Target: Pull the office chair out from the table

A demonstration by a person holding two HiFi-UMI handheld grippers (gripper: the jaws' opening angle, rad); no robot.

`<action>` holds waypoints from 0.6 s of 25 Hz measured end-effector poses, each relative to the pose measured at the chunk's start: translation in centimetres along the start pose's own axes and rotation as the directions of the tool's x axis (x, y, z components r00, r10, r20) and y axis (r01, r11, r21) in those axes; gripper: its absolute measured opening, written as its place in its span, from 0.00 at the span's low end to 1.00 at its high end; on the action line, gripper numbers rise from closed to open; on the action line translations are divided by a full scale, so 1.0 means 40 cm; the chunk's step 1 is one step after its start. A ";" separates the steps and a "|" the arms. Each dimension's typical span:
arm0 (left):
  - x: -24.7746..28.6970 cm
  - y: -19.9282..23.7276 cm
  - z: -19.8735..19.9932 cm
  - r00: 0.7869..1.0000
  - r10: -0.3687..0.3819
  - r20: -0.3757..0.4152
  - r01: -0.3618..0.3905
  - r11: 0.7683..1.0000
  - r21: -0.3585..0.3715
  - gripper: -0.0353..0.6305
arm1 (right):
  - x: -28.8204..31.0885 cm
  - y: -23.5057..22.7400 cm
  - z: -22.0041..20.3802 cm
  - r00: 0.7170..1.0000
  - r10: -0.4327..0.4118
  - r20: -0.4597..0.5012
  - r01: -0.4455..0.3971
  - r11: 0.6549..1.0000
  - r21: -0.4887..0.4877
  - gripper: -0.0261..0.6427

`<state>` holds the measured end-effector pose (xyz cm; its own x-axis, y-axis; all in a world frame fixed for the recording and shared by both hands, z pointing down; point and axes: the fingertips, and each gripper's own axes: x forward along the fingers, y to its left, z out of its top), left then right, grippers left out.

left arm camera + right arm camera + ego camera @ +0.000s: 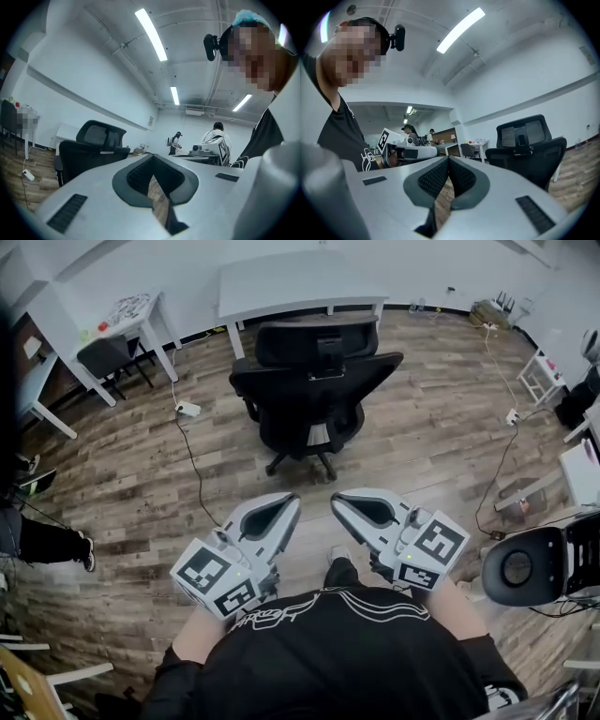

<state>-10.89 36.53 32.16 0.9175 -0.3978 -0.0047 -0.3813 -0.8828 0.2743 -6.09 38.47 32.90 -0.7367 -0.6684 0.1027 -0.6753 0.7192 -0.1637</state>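
The black office chair (314,395) stands on the wood floor a little in front of the white table (300,287), its back toward me. Both grippers hang side by side near my body, well short of the chair and not touching it. My left gripper (292,504) is shut with nothing between its pads, and so is my right gripper (338,502). The left gripper view has the chair (89,150) at left beyond the closed left gripper (152,158). In the right gripper view the chair (529,150) is at right, past the closed right gripper (449,160).
A small white desk (131,315) with a grey chair (105,357) stands at the back left. A power strip (187,409) and its cable lie on the floor left of the chair. A second black chair (525,563) sits close at my right. Someone's leg (47,540) shows at left.
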 end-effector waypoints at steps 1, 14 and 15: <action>-0.006 -0.003 -0.008 1.000 -0.005 -0.003 0.005 1.000 -0.007 0.06 | -0.003 0.005 -0.008 1.000 -0.007 -0.003 0.007 1.000 0.009 0.09; -0.034 -0.055 -0.071 0.998 -0.053 -0.029 0.052 0.998 -0.036 0.06 | -0.046 0.062 -0.058 0.998 -0.060 -0.020 0.060 0.998 0.018 0.09; -0.033 -0.058 -0.071 0.998 -0.054 -0.030 0.053 0.998 -0.034 0.06 | -0.048 0.063 -0.059 0.998 -0.061 -0.018 0.061 0.998 0.018 0.09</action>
<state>-10.90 39.80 34.27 0.9396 -0.3421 0.0095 -0.3284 -0.8936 0.3059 -6.45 42.01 34.59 -0.6950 -0.7072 0.1299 -0.7181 0.6735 -0.1750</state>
